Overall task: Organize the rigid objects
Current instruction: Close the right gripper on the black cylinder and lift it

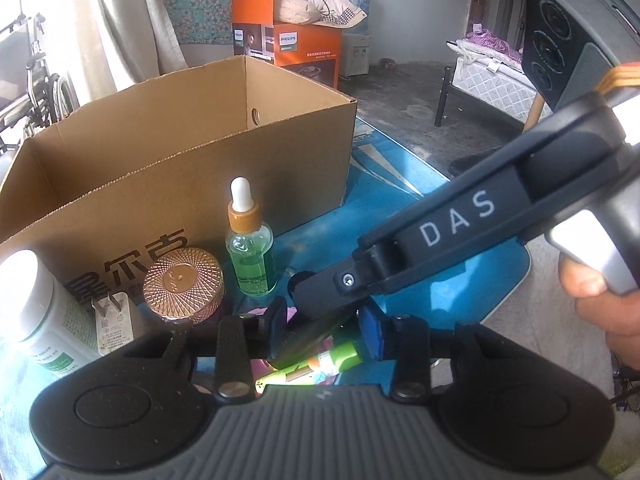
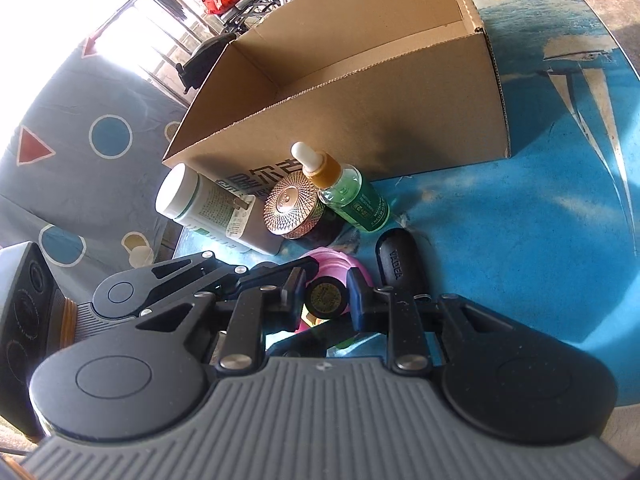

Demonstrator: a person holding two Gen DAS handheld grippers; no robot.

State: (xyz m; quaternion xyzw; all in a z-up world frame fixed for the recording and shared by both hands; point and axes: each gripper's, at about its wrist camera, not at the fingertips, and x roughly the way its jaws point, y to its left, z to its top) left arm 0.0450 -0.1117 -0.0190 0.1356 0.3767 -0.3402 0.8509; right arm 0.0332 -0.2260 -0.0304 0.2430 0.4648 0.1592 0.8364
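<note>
An open, empty cardboard box (image 1: pixel 168 152) (image 2: pixel 360 60) stands on the blue table. In front of it stand a white bottle (image 1: pixel 36 312) (image 2: pixel 180 196), a white plug adapter (image 1: pixel 114 326) (image 2: pixel 244 224), a rose-gold lidded jar (image 1: pixel 183 284) (image 2: pixel 294 210) and a green dropper bottle (image 1: pixel 250 252) (image 2: pixel 352 196). My right gripper (image 2: pixel 326 298) is shut on a dark tube with a gold end (image 2: pixel 326 296) (image 1: pixel 308 330); it reaches in from the right in the left wrist view (image 1: pixel 320 292). My left gripper (image 1: pixel 320 330) is open around that tube. A green tube (image 1: pixel 320 364) lies below.
A black key fob (image 2: pixel 400 264) lies right of my right gripper and a pink round object (image 2: pixel 340 268) lies under the tube. The table edge curves at the right (image 1: pixel 520 288). An orange box (image 1: pixel 288 44) and a bed (image 1: pixel 492 76) stand on the floor beyond.
</note>
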